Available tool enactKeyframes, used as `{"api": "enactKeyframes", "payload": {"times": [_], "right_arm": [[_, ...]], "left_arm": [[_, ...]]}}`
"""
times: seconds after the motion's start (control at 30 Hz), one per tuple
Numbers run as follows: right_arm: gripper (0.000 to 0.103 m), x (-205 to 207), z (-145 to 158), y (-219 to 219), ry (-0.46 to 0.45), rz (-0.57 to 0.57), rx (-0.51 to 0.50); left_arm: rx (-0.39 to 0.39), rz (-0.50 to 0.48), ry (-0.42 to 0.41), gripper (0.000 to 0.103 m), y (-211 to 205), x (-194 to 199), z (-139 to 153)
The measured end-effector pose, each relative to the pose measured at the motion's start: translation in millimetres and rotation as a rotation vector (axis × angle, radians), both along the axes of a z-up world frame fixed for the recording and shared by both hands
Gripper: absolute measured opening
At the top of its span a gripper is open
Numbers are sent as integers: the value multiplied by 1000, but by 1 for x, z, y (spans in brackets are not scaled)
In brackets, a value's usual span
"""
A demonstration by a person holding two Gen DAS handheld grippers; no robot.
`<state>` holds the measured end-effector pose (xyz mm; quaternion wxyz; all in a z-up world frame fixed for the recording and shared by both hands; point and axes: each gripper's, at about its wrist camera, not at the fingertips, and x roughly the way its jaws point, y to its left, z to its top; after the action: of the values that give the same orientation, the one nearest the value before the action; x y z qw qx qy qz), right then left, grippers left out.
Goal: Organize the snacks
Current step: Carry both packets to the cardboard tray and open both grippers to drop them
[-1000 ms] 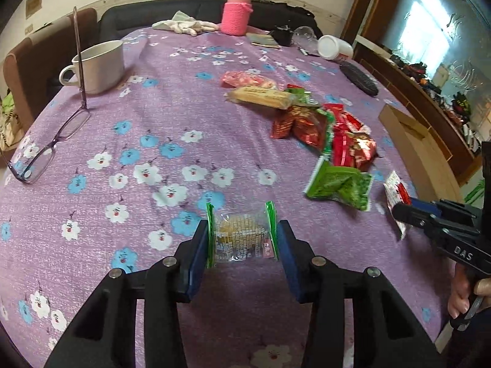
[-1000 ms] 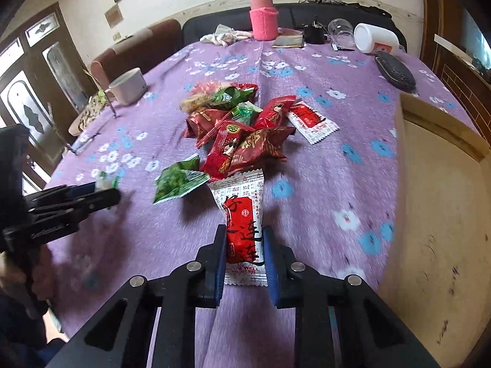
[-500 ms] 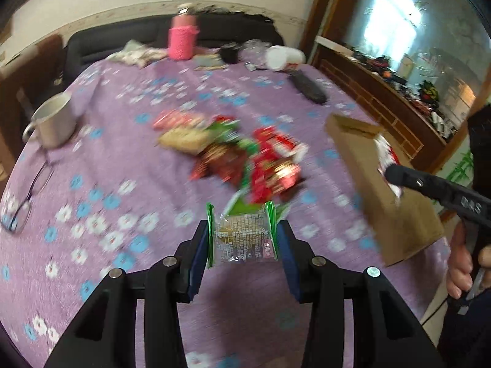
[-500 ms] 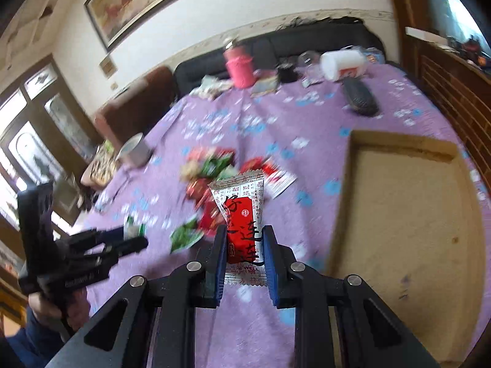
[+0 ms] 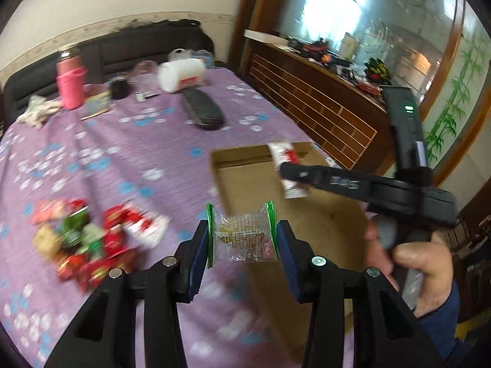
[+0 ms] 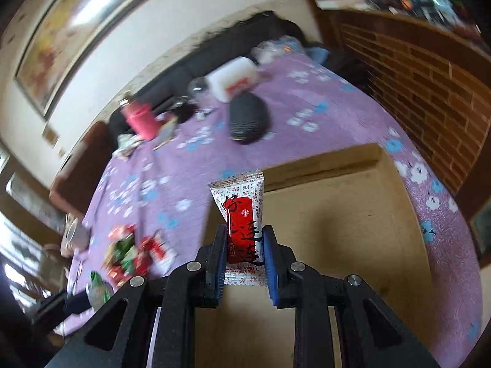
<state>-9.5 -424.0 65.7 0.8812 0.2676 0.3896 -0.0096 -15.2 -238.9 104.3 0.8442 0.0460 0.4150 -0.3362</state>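
My left gripper (image 5: 242,236) is shut on a clear cake packet with green ends (image 5: 241,234), held in the air over the near left edge of a shallow cardboard box (image 5: 245,181). My right gripper (image 6: 244,239) is shut on a white-and-red snack packet (image 6: 241,211), raised above the same cardboard box (image 6: 337,214). In the left wrist view the right gripper (image 5: 291,171) reaches in from the right over the box with that white-and-red packet (image 5: 287,156). A blurred pile of red and green snack packets (image 5: 89,239) lies on the purple cloth to the left; it shows in the right wrist view too, as the snack pile (image 6: 132,251).
A floral purple tablecloth (image 5: 122,159) covers the table. At its far end stand a pink bottle (image 5: 70,82), a white tub on its side (image 5: 181,73) and a black case (image 5: 202,112). A wooden cabinet (image 5: 322,104) runs along the right. A hand (image 5: 420,263) grips the right tool.
Both grippers swung right and up from the tabletop by the snack pile to above the cardboard box, each still carrying its packet. The views rolled and blurred.
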Motion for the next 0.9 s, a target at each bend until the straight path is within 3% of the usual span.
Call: {"api": "enactKeyframes", "payload": {"times": [0.13, 0.23, 0.37, 0.53, 0.73, 0.83, 0.87, 0.9], "right_arm": [[23, 9, -21, -26, 17, -57, 54], [23, 10, -26, -27, 33, -56, 41], [23, 9, -29, -28, 42, -75, 3], [23, 16, -49, -32, 105, -66, 56], [26, 13, -48, -31, 100, -80, 53], [37, 13, -47, -30, 93, -87, 55], [47, 12, -45, -30, 89, -90, 54], [50, 11, -43, -30, 77, -98, 48]], "left_arm": [[5, -27, 31, 43, -43, 15, -27], [36, -39, 39, 43, -63, 22, -47], [47, -34, 63, 43, -74, 30, -62], [66, -43, 89, 43, -82, 34, -77], [43, -52, 94, 47, -77, 34, -77], [40, -57, 91, 53, -78, 33, -76], [39, -54, 86, 56, -78, 32, -75], [39, -50, 83, 57, -77, 31, -75]]}}
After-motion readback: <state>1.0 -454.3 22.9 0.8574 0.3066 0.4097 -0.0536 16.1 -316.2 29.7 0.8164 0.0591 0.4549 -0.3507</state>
